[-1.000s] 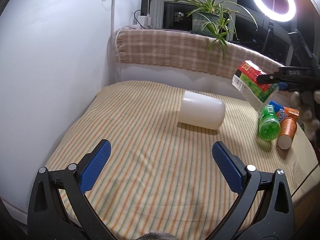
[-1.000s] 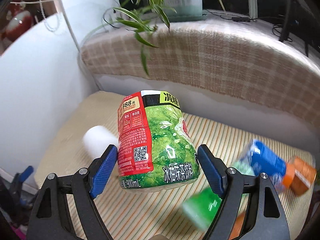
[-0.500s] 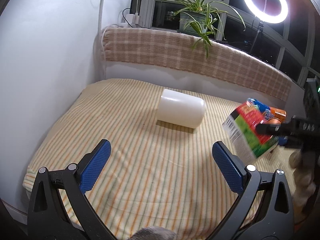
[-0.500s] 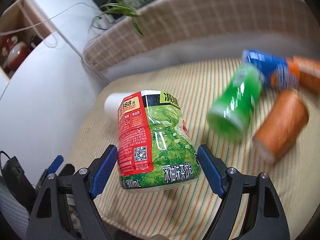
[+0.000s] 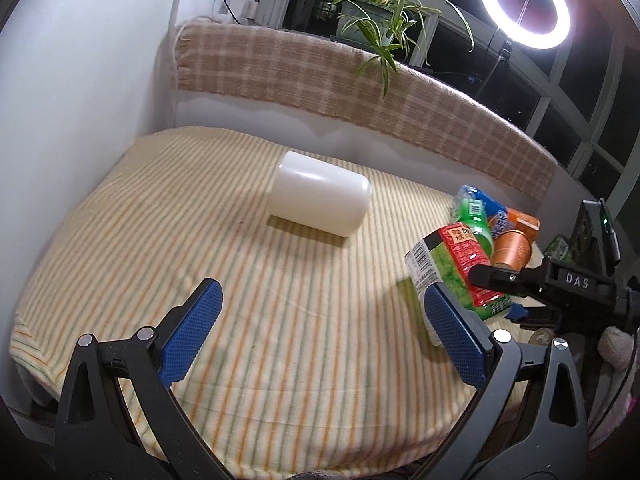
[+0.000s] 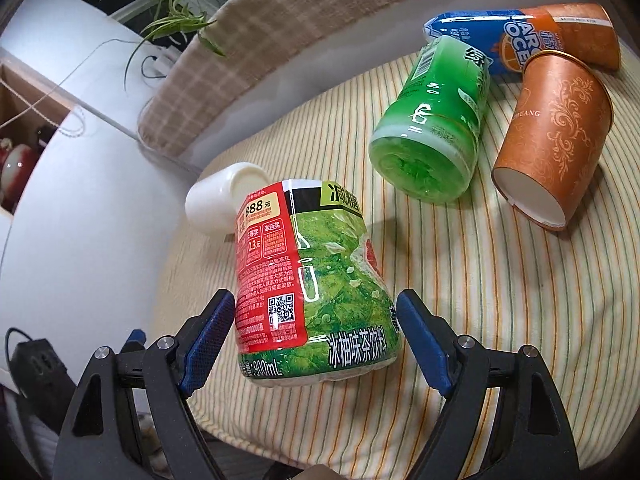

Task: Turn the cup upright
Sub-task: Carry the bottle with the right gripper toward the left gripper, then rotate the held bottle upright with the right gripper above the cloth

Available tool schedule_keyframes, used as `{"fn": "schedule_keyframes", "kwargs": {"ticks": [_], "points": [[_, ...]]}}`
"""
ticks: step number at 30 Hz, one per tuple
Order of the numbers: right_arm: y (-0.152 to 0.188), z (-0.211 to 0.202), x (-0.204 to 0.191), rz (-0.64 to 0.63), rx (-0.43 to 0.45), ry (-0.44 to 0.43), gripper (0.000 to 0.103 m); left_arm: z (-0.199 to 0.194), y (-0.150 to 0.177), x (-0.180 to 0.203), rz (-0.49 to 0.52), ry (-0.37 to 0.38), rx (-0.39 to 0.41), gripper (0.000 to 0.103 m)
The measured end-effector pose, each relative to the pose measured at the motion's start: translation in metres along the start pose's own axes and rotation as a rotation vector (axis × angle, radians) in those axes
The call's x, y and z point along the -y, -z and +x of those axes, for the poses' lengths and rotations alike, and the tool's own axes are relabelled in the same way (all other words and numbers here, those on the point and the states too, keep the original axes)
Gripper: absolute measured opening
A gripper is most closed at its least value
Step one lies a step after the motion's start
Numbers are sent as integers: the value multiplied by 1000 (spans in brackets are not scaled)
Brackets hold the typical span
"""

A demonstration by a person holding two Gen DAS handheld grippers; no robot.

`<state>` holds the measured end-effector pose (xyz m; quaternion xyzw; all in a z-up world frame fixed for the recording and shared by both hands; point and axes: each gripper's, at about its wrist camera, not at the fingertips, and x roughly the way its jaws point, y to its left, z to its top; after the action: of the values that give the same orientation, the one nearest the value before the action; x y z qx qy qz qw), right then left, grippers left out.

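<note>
My right gripper [image 6: 316,340] is shut on a green and red labelled cup [image 6: 312,284], cut from a drink bottle, and holds it tilted just above the striped cloth [image 6: 500,280]. The same cup [image 5: 452,268] shows at the right of the left wrist view, with the right gripper behind it. My left gripper [image 5: 320,328] is open and empty over the front of the cloth. A white cup [image 5: 320,204] lies on its side in the middle of the cloth, also visible in the right wrist view [image 6: 220,196].
A green cup [image 6: 432,128], an orange paper cup [image 6: 556,140] and a blue and orange cup [image 6: 520,32] lie on their sides at the right. A checked backrest [image 5: 360,80], a potted plant [image 5: 376,4] and a ring light [image 5: 524,4] stand behind. A white wall [image 5: 80,80] is at the left.
My right gripper has carried the green and red cup down from the air to just above the cloth. The left gripper stayed open and drifted slightly.
</note>
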<state>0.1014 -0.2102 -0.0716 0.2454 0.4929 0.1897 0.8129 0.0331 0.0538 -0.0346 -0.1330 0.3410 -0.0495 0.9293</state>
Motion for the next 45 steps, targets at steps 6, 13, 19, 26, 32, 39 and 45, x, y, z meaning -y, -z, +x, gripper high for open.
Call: {"fn": "schedule_keyframes", "kwargs": {"ticks": [6, 13, 19, 26, 32, 39, 45], "points": [[-3, -17, -3, -28, 44, -16, 84, 5, -9, 4, -29, 66, -28, 103], [11, -62, 11, -33, 149, -16, 84, 25, -24, 8, -143, 243, -137, 101], [28, -90, 22, -33, 230, 70, 84, 57, -32, 19, -225, 376, -258, 100], [36, -106, 46, 31, 263, 111, 84, 98, -30, 22, -383, 488, -401, 95], [41, -112, 58, 64, 265, 111, 84, 120, -29, 26, -410, 501, -456, 94], [43, -115, 69, 94, 264, 112, 84, 140, -27, 33, -414, 500, -506, 83], [44, -115, 76, 109, 262, 117, 84, 149, -23, 38, -412, 495, -530, 83]]}}
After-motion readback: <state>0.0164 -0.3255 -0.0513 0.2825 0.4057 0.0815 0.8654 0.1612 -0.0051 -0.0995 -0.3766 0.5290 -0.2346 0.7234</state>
